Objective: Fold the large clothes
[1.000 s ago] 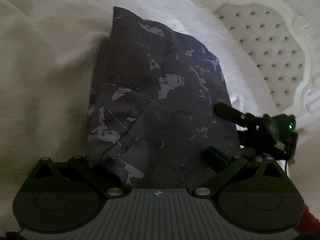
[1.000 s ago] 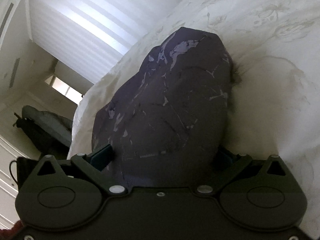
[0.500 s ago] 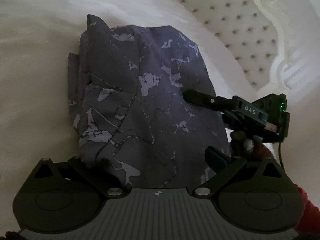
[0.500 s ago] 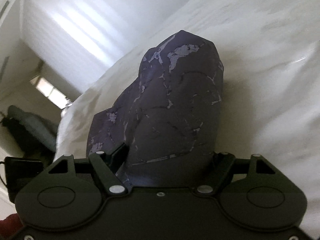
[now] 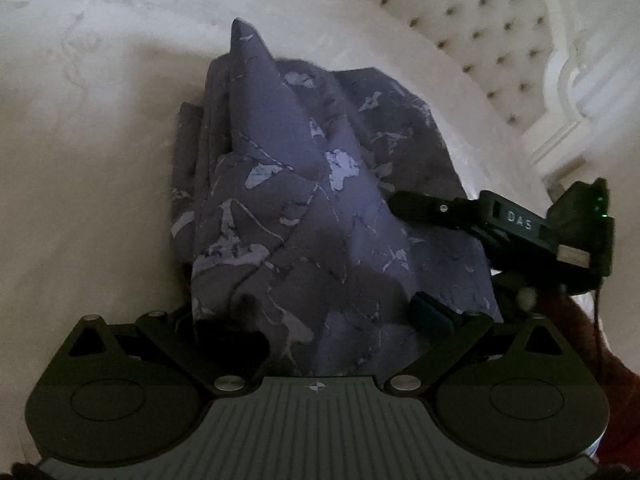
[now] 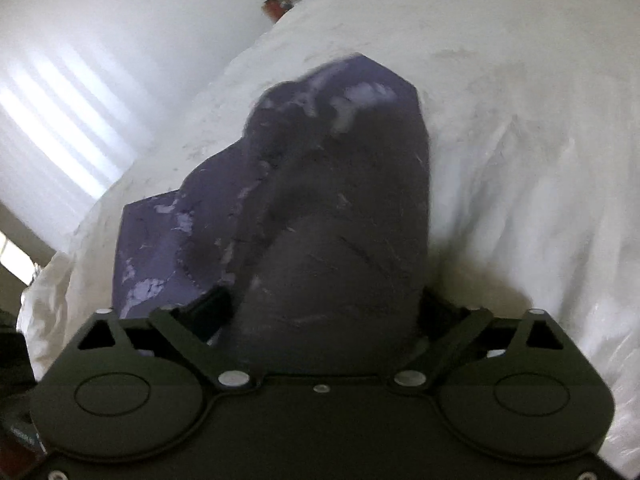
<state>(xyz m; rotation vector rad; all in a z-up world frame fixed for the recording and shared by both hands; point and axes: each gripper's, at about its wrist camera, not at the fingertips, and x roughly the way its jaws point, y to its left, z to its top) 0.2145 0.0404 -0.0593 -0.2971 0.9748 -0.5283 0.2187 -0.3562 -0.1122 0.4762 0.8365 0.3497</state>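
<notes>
- Now the folded dark garment (image 5: 304, 216), purplish grey with pale marbled patches, lies bunched on the white bedspread (image 5: 92, 168); its near end rises between the fingers of both grippers.
- Left gripper (image 5: 320, 316): the fingers stand wide apart with the cloth filling the gap between them. Only the right-hand fingertip (image 5: 430, 308) shows, just beside the cloth's edge; the other is buried under a fold, so whether the pads press on the fabric cannot be told.
- Right gripper (image 6: 324, 312): the jaws have just been opening, with the garment (image 6: 336, 208) between them. The fingers (image 6: 210, 306) stand far apart, and the cloth bulges through the gap and over it. Blur hides whether the pads grip.
- Beyond the left gripper's right-hand finger, the right gripper (image 5: 412, 204) reaches in from the side, one black finger lying on top of the cloth.
- Past the garment, farther out from the left fingertips, stands a tufted white headboard (image 5: 480, 28).
- Beyond the right gripper's fingers, to their left, a bright window blind (image 6: 60, 108) shows.
</notes>
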